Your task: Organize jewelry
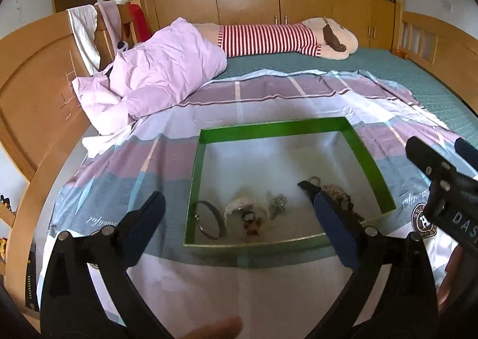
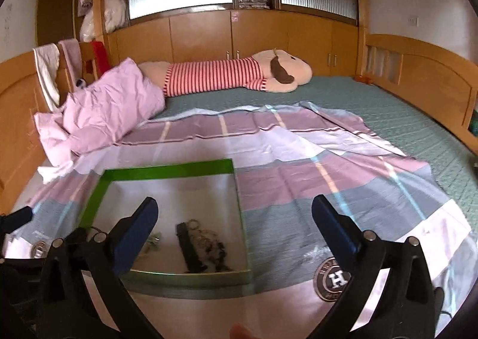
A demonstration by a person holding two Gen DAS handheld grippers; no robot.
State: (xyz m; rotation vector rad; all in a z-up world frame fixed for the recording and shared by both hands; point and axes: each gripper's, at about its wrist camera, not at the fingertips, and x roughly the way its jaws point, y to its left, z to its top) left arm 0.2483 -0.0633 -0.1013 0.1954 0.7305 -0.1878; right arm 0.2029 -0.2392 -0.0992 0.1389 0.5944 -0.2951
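A shallow green box (image 1: 269,126) with a white floor lies on a striped sheet on the bed. In its near part rest a black bangle (image 1: 209,221), a white bead bracelet (image 1: 239,207), a small silver piece (image 1: 277,203) and a dark beaded chain (image 1: 340,195). My left gripper (image 1: 231,192) hangs open above the box's near half, nothing between its fingers. In the right wrist view the box (image 2: 167,167) is at lower left, holding a black strap (image 2: 188,249) and a chain (image 2: 212,246). My right gripper (image 2: 235,203) stands open over the box's right wall, holding nothing.
A crumpled pink quilt (image 1: 167,70) lies at the left. A long plush toy (image 1: 269,37) in a red-striped shirt lies along the far side. Wooden bed ends (image 1: 35,94) and cupboards (image 1: 248,1) surround the teal mattress (image 2: 403,117). A round logo (image 2: 334,279) marks the sheet.
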